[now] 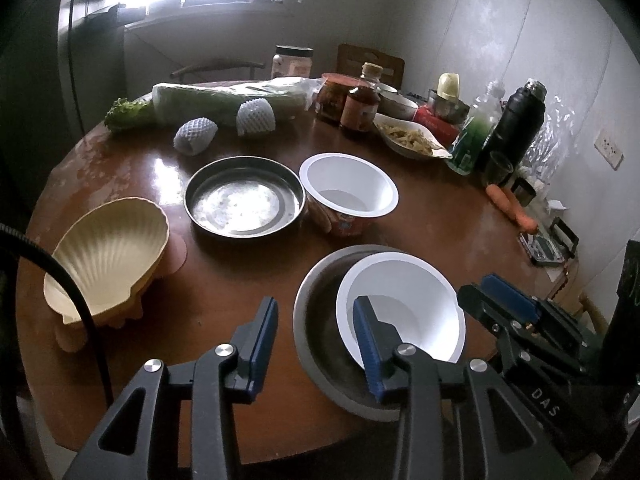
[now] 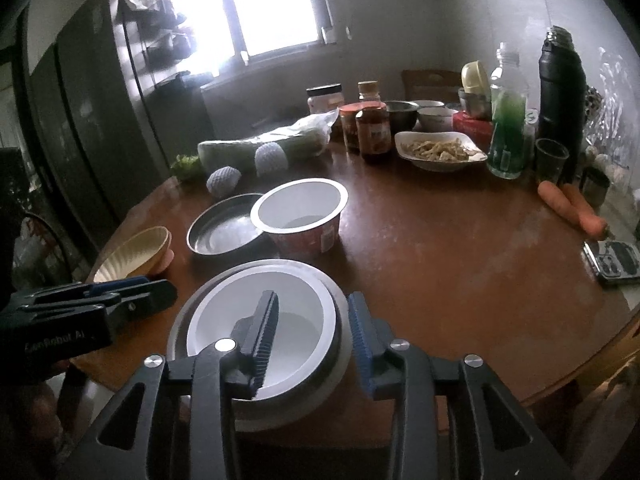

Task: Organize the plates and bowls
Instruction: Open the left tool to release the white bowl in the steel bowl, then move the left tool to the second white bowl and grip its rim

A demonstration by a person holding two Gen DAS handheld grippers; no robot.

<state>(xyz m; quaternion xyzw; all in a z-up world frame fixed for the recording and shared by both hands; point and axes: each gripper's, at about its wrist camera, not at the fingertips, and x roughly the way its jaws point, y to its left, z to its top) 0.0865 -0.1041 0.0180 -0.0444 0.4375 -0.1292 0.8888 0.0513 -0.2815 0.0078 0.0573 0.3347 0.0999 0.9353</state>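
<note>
A steel bowl point(image 1: 318, 364) stands near the table's front edge with a white paper bowl point(image 1: 412, 300) nested in it. My left gripper point(image 1: 316, 308) is open and straddles the steel bowl's left rim without pressing on it. In the right wrist view my right gripper point(image 2: 312, 296) is open too. One finger is inside the white bowl point(image 2: 296, 312) and the other outside the steel bowl point(image 2: 200, 292), with a gap at the rims. Further back sit a flat steel plate point(image 1: 244, 204), a second white paper bowl point(image 1: 348, 192) and stacked shell-shaped dishes point(image 1: 108, 248).
The round brown table point(image 2: 440, 264) carries wrapped greens point(image 1: 224, 96), two foam nets, sauce jars point(image 1: 360, 108), a dish of food point(image 1: 412, 140), a green bottle, a black flask point(image 1: 520, 120), carrots point(image 1: 512, 204) and a small scale point(image 2: 616, 260). Bare tabletop lies right of the nested bowls.
</note>
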